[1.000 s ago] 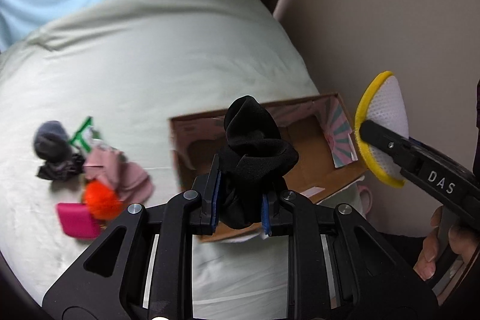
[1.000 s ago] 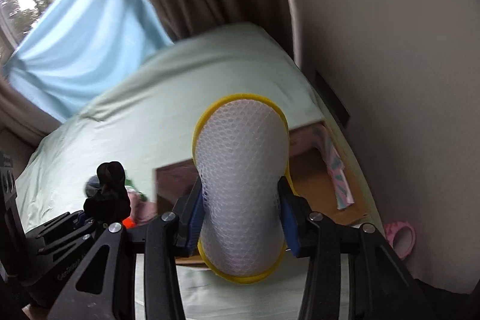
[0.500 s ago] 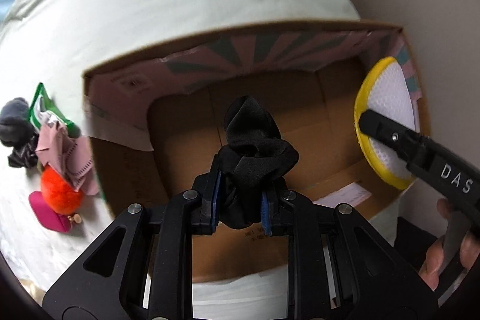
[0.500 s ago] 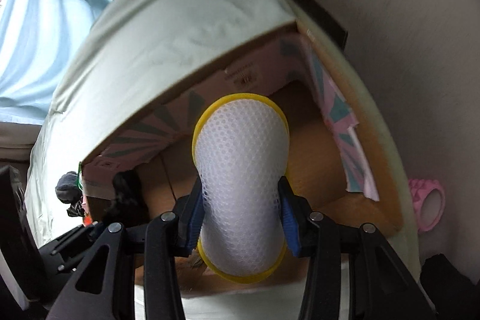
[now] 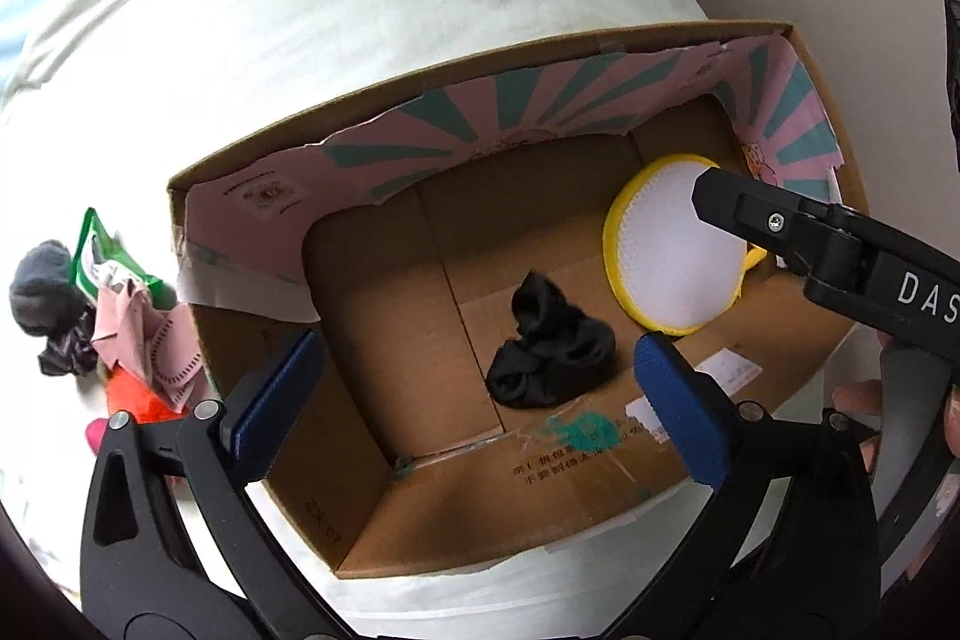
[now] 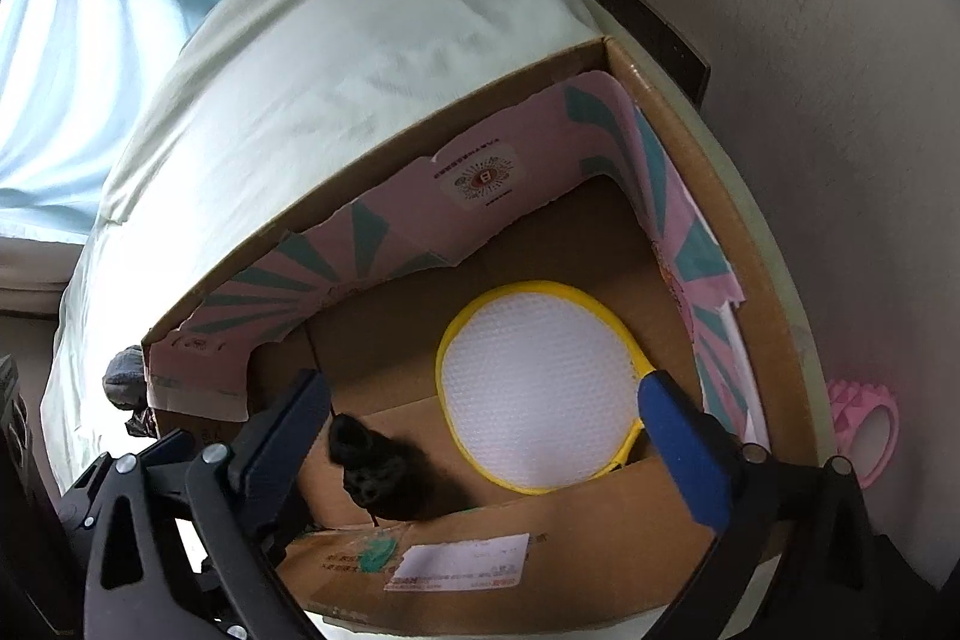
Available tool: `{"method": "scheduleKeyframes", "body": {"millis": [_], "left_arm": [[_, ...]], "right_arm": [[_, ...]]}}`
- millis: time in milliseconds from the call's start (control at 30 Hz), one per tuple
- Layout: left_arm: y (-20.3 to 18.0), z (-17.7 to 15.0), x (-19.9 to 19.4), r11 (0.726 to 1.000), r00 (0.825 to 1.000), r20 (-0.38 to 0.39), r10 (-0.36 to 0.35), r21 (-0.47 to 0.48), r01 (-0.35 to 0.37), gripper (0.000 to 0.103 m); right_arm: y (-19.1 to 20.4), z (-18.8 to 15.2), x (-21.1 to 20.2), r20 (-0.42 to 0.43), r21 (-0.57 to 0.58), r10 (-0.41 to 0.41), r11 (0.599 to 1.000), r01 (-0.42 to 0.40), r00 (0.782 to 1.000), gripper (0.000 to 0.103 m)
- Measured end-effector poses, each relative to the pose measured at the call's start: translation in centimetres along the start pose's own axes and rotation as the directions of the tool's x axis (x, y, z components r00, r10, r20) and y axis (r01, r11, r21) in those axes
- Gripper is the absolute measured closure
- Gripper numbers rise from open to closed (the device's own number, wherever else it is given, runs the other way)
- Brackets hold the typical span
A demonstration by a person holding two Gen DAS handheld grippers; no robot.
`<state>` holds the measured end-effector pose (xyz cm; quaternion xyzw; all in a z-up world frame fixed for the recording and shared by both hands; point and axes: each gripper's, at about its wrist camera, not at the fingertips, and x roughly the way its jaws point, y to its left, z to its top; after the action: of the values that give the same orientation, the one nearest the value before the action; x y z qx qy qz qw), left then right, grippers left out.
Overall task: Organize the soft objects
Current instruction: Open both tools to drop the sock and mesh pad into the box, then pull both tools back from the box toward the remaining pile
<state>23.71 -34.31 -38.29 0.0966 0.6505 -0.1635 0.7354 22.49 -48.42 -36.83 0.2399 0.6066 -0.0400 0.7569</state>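
Observation:
An open cardboard box (image 5: 420,508) (image 6: 600,538) with pink and teal inner flaps sits on a pale green bed. A black sock bundle (image 5: 549,355) (image 6: 378,472) lies on the box floor. A white mesh pad with a yellow rim (image 5: 672,250) (image 6: 534,388) lies in the box's right corner. My left gripper (image 5: 480,388) is open and empty above the box. My right gripper (image 6: 498,424) is open and empty above the pad; its arm also shows in the left wrist view (image 5: 840,250).
Left of the box on the bed lie a grey sock ball (image 5: 39,274), a green packet (image 5: 102,256), a pink cloth (image 5: 150,334), an orange pompom (image 5: 138,400) and a magenta item (image 5: 96,433). A wall stands right of the bed, with a pink roller (image 6: 867,418) beside it.
Both grippers opened over the box. The black sock bundle dropped onto the box floor, and the yellow-rimmed pad dropped into the right corner.

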Motion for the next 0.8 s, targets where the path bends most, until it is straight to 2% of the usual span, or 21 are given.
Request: {"method": "scheduleKeyframes", "body": {"millis": [167, 267, 433, 600, 800], "left_arm": [[0.4, -1.2, -2.5, 1.000, 1.000, 0.024, -0.012, 0.021, 0.011, 0.001], [0.3, -1.4, -4.2, 0.999, 0.998, 0.057, -0.029, 0.033, 0.028, 0.001], [0.1, -2.2, -8.4, 0.998, 0.990, 0.135, -0.029, 0.051, 0.022, 0.000], [1.6, -3.6, -13.8, 0.999, 0.973, 0.225, -0.052, 0.012, 0.051, 0.001], [5.0, -7.0, -20.2, 0.997, 0.945, 0.327, -0.030, -0.056, 0.051, 0.000]], "right_arm": [[0.0, -0.7, -1.2, 0.035, -0.004, 0.006, 1.000, -0.006, 0.999, 0.001], [0.1, -0.8, -2.0, 0.020, 0.001, 0.019, 1.000, -0.019, 1.000, 0.001], [0.9, -1.5, -6.1, 0.091, -0.012, 0.022, 1.000, -0.021, 0.996, 0.001], [3.2, -2.3, -10.9, 0.177, -0.102, -0.016, 0.994, 0.034, 0.984, 0.001], [6.9, -4.3, -16.5, 0.254, -0.201, -0.022, 0.977, 0.075, 0.967, 0.001]]}}
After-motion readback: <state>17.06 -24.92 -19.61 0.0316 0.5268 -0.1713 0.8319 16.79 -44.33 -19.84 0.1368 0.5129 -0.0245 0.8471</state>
